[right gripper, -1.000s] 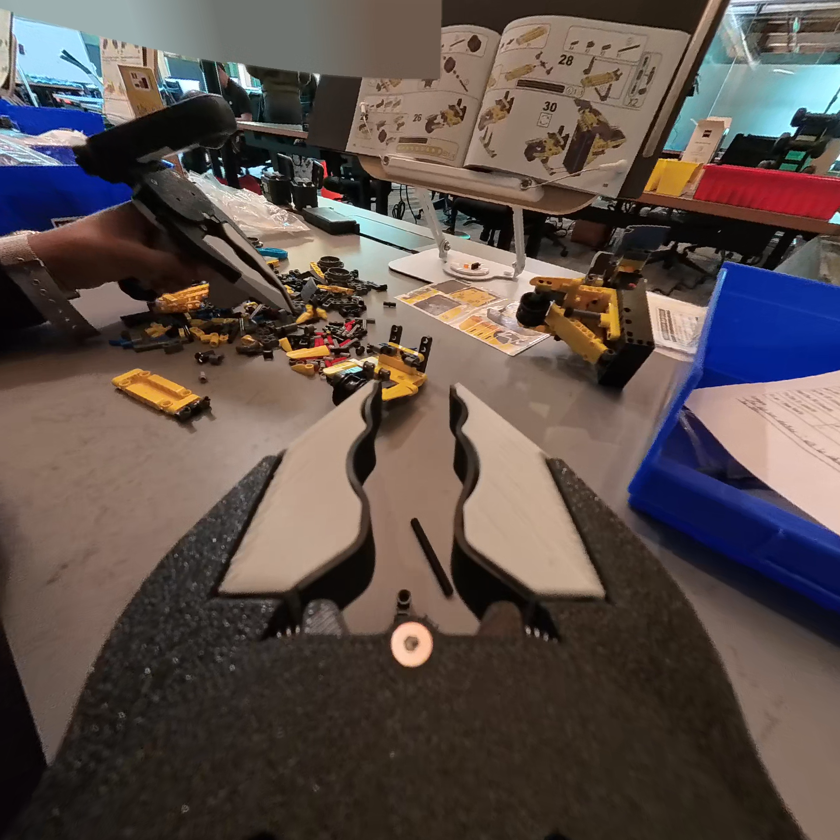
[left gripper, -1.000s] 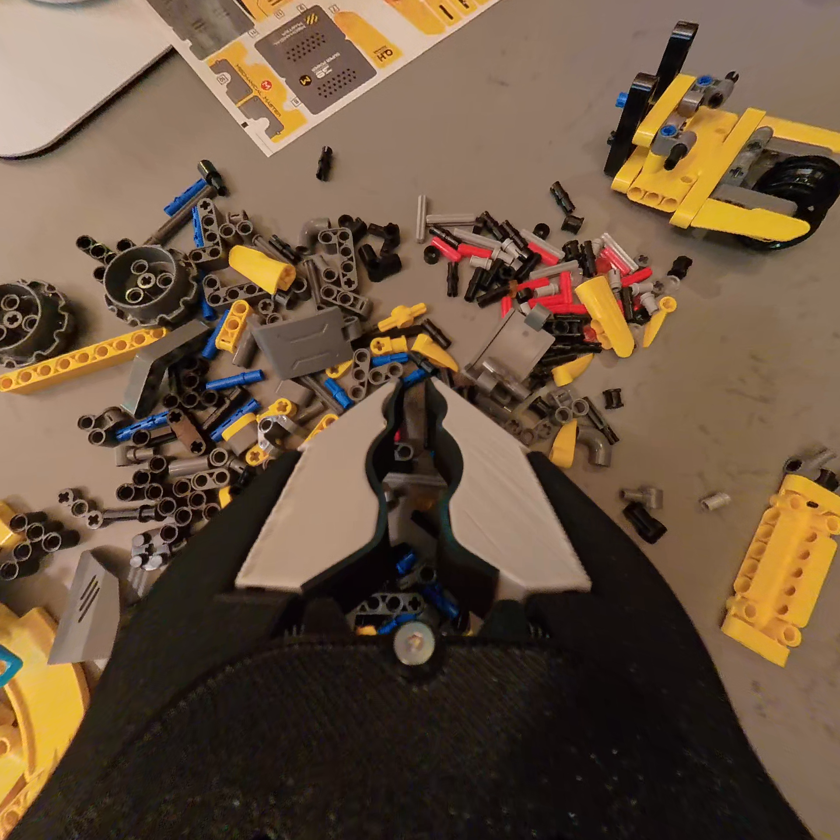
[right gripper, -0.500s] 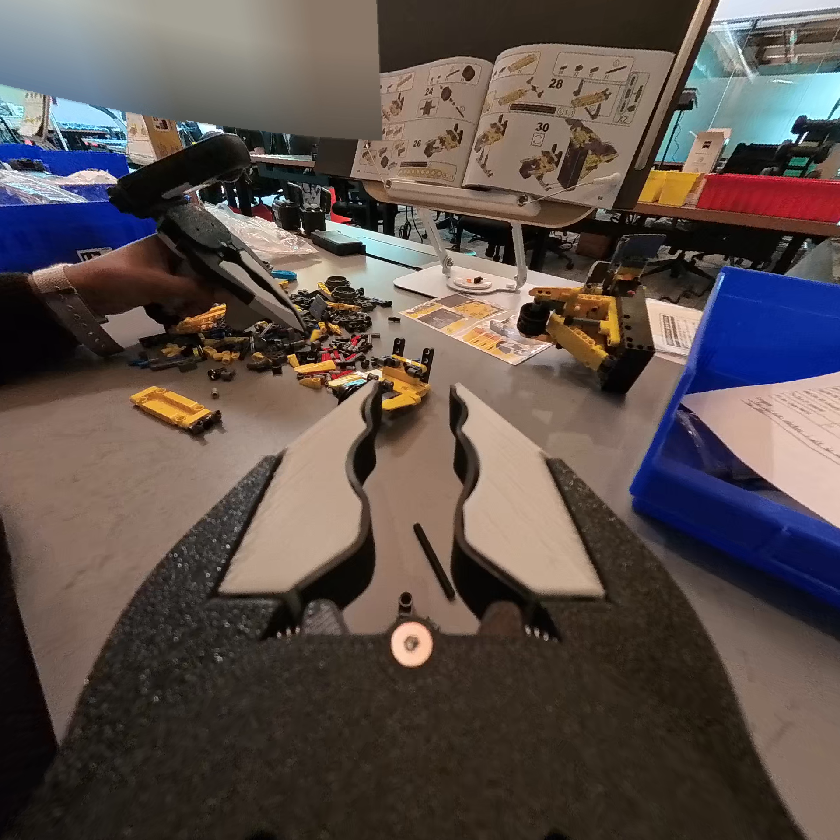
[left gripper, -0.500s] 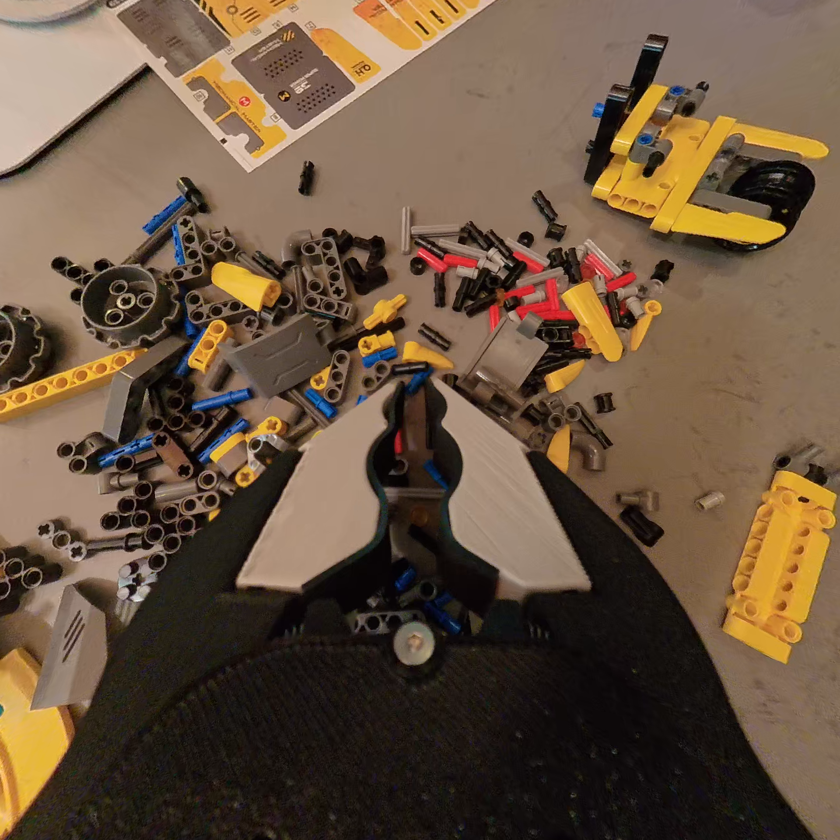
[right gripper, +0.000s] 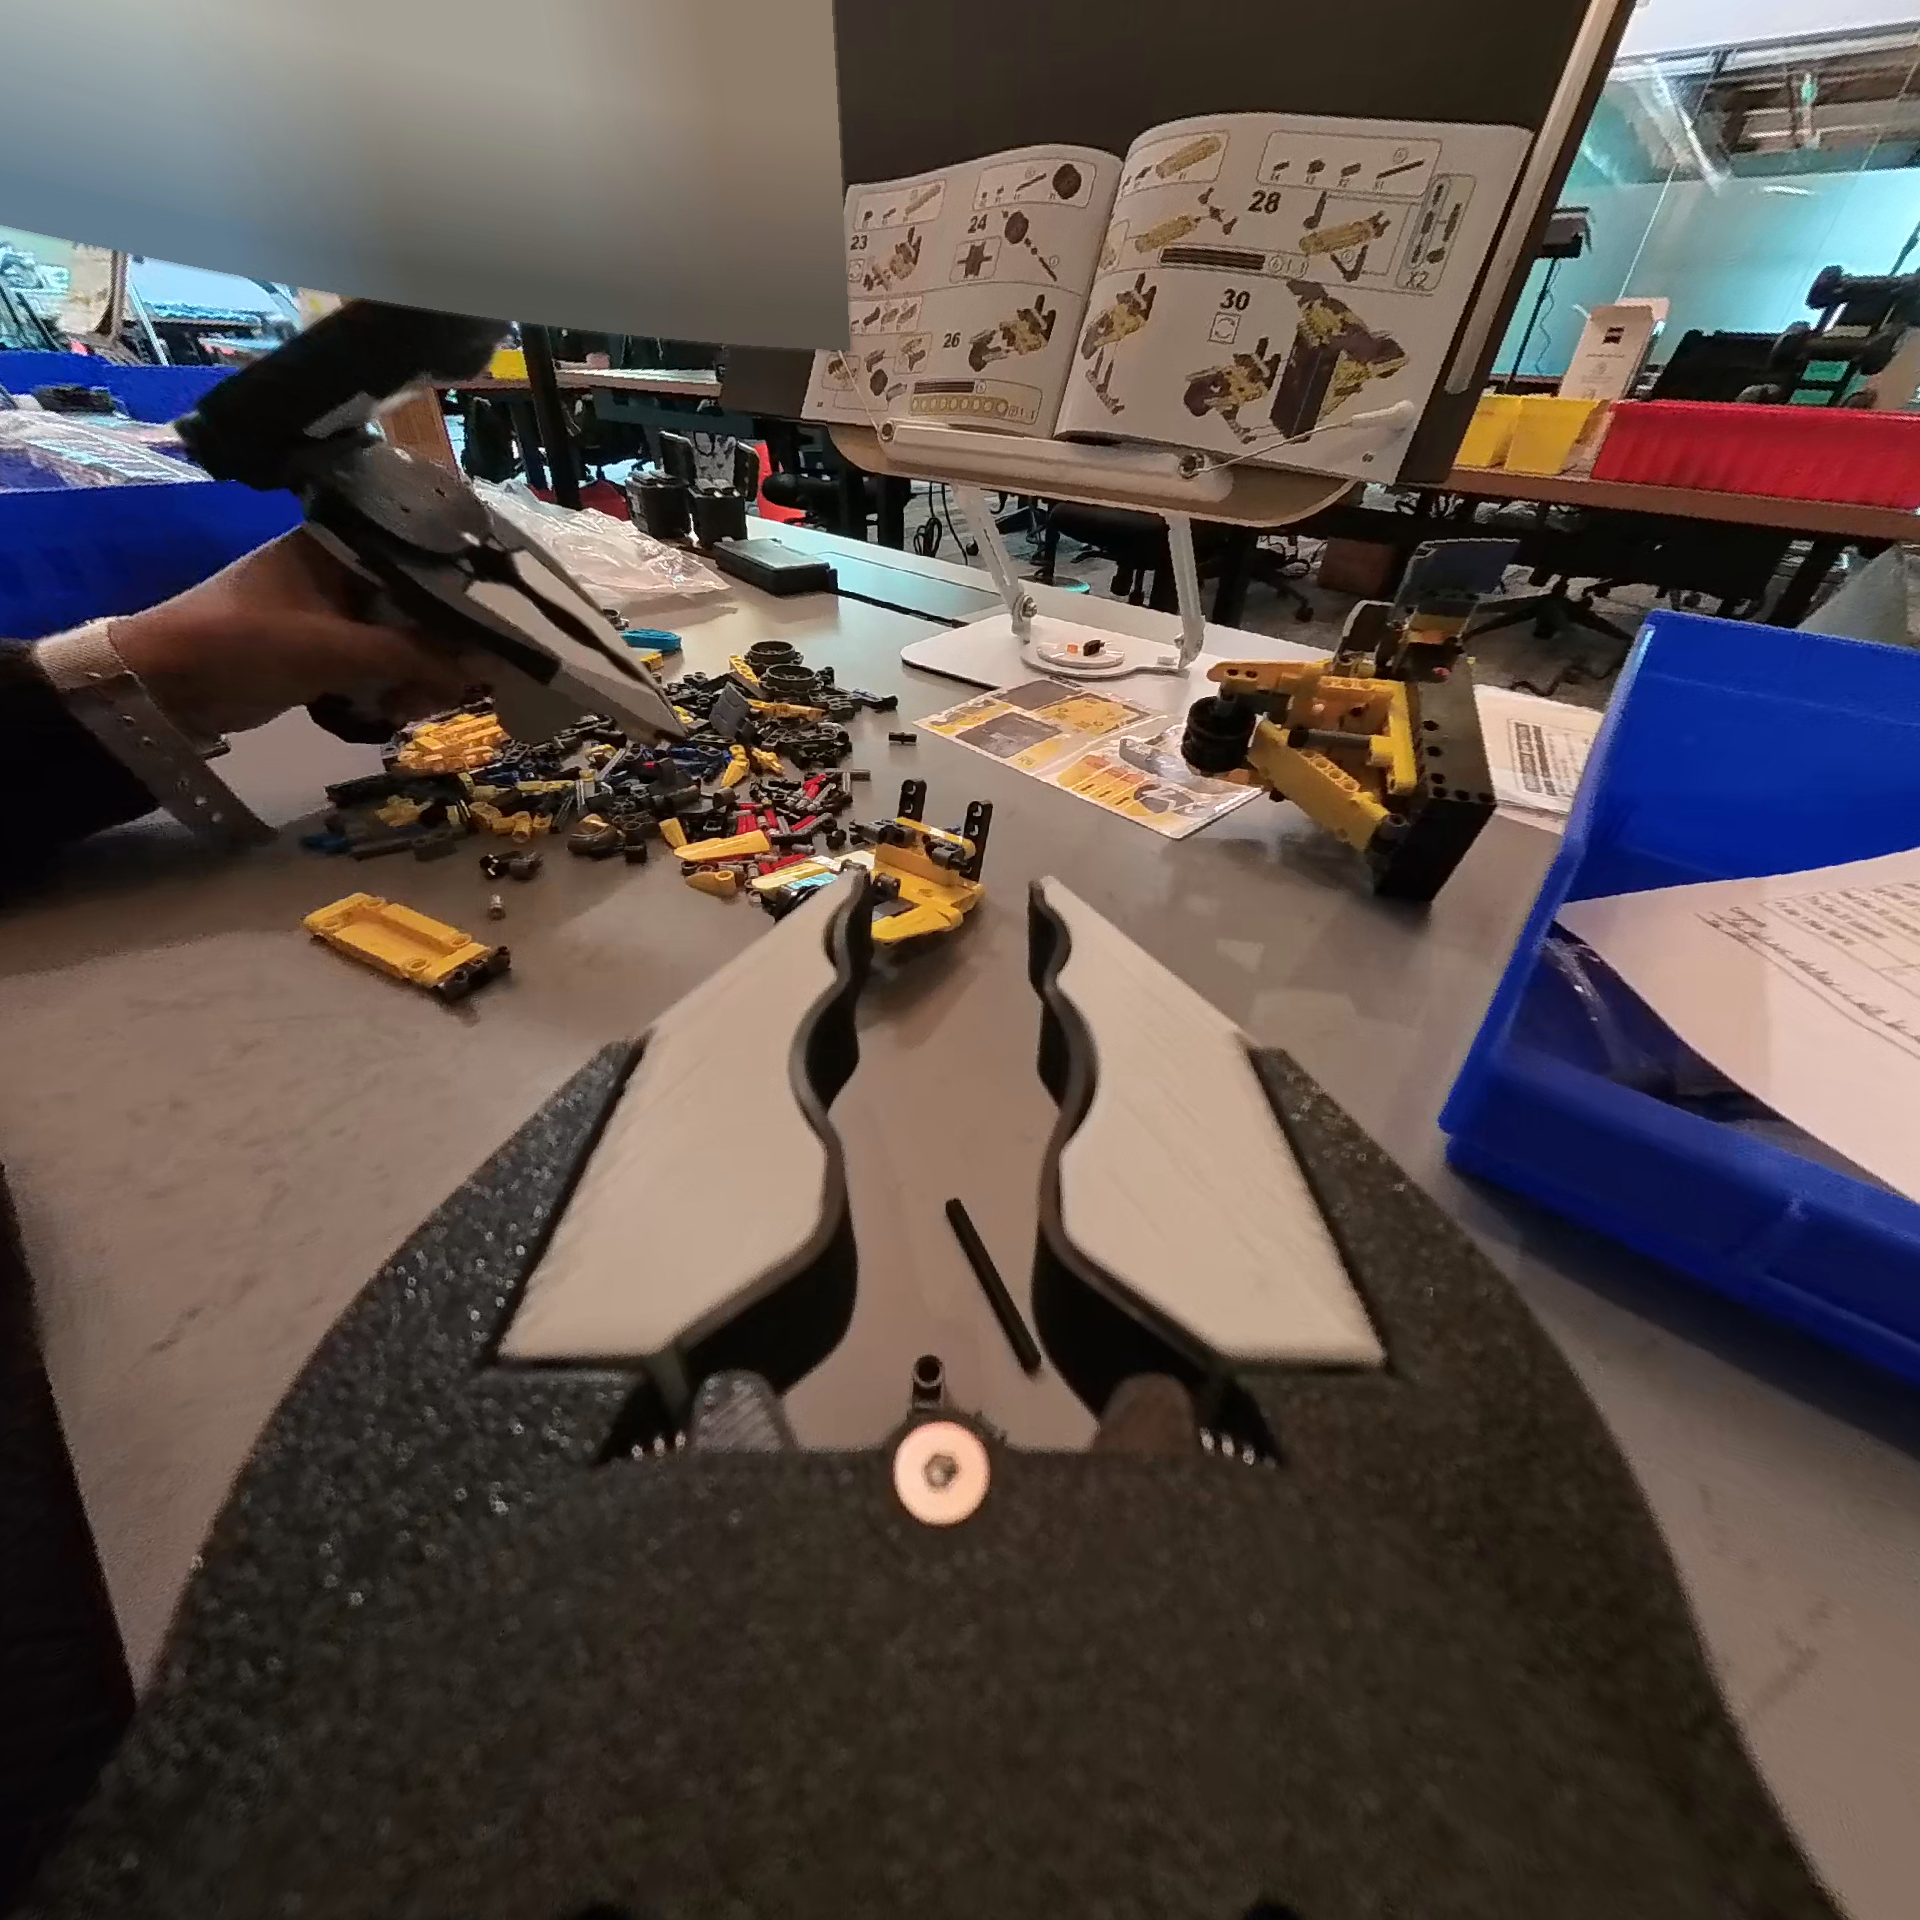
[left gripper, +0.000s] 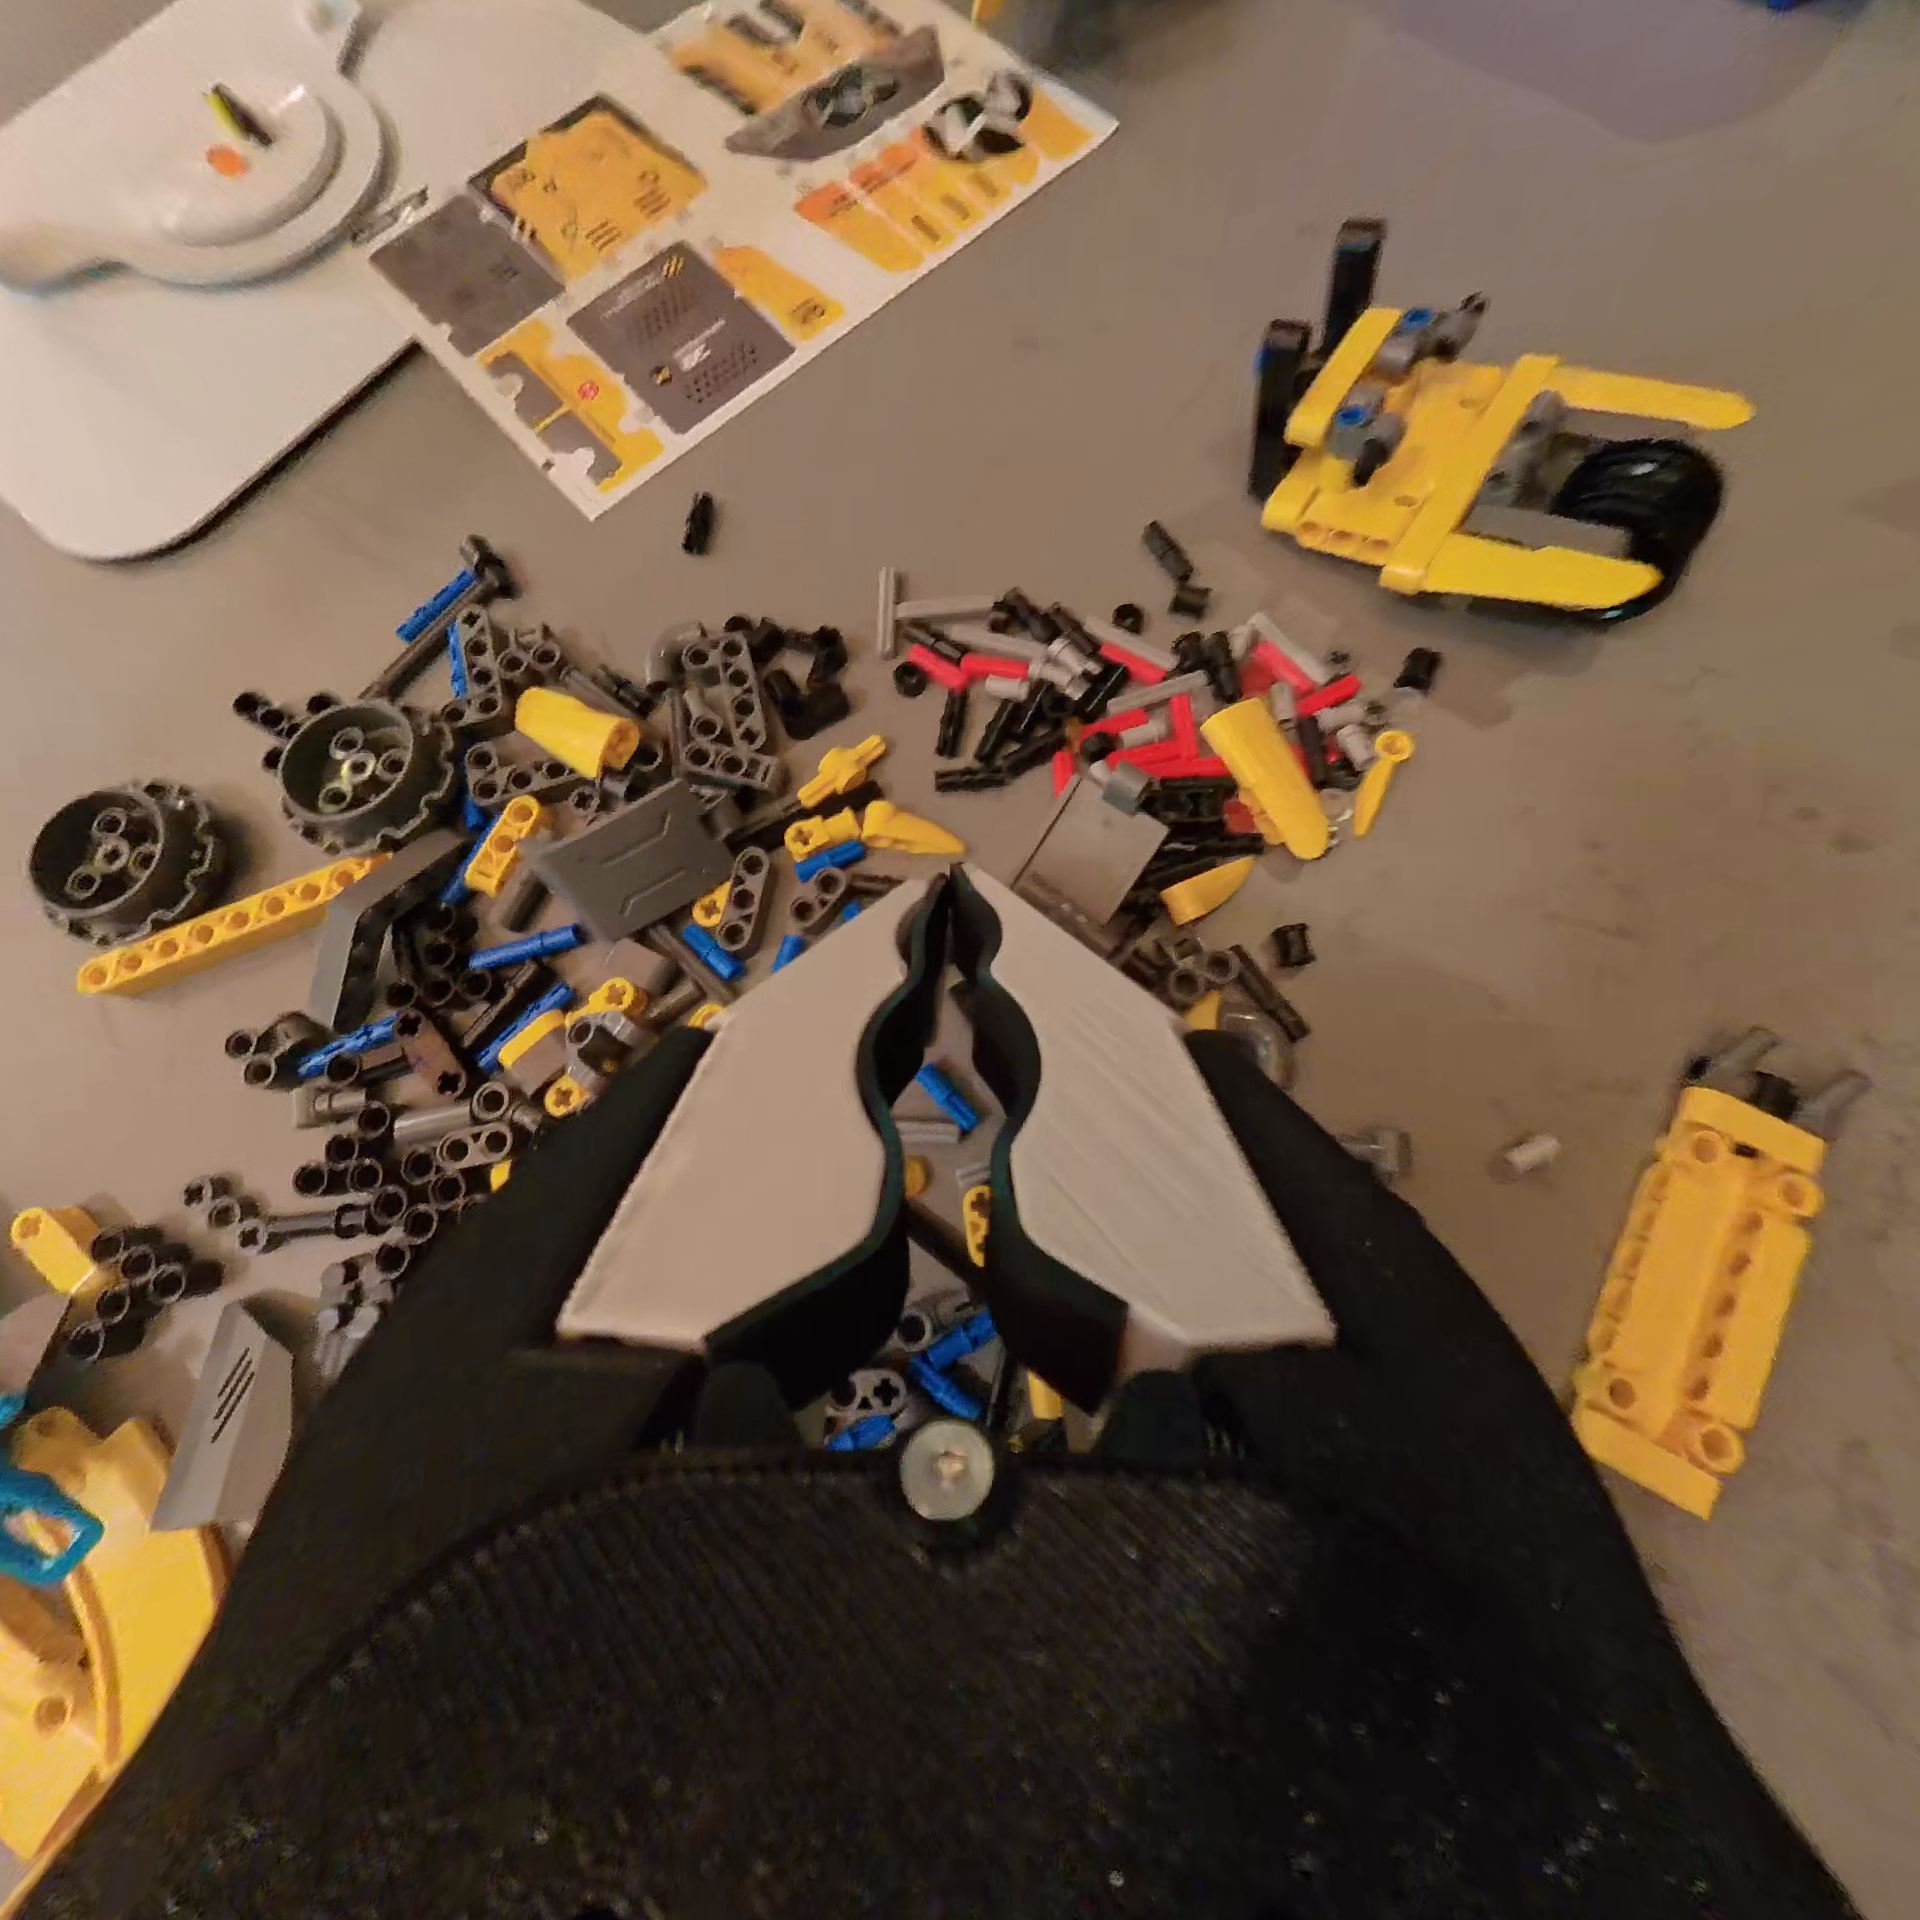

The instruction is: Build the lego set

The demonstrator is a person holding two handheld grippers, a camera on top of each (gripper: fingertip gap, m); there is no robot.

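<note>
My left gripper [left gripper: 950,889] hovers over the middle of a pile of small loose building pieces [left gripper: 727,831] in black, grey, blue, red and yellow. Its jaws are closed tip to tip, and I cannot make out a piece between them. It also shows in the right wrist view [right gripper: 665,724], held in a hand just above the pile [right gripper: 644,790]. My right gripper [right gripper: 948,899] is open and empty, low over the grey table. A small yellow and black assembly [right gripper: 925,868] sits just beyond its tips and also shows in the left wrist view [left gripper: 1455,457].
A yellow panel [left gripper: 1704,1268] lies right of the pile. Two dark wheel hubs [left gripper: 358,769] lie at its left. A sticker sheet [left gripper: 707,260] and a white stand base [left gripper: 156,260] lie behind it. A larger yellow and black model [right gripper: 1351,748], an open booklet on the stand [right gripper: 1143,291] and a blue bin [right gripper: 1714,1039] are at the right. The tips of one gripper are about 30 centimetres away from the tips of the other.
My left gripper's jaws have closed from slightly apart to touching, and it has risen away from the pile. The right gripper has stayed open and tilted up a little.
</note>
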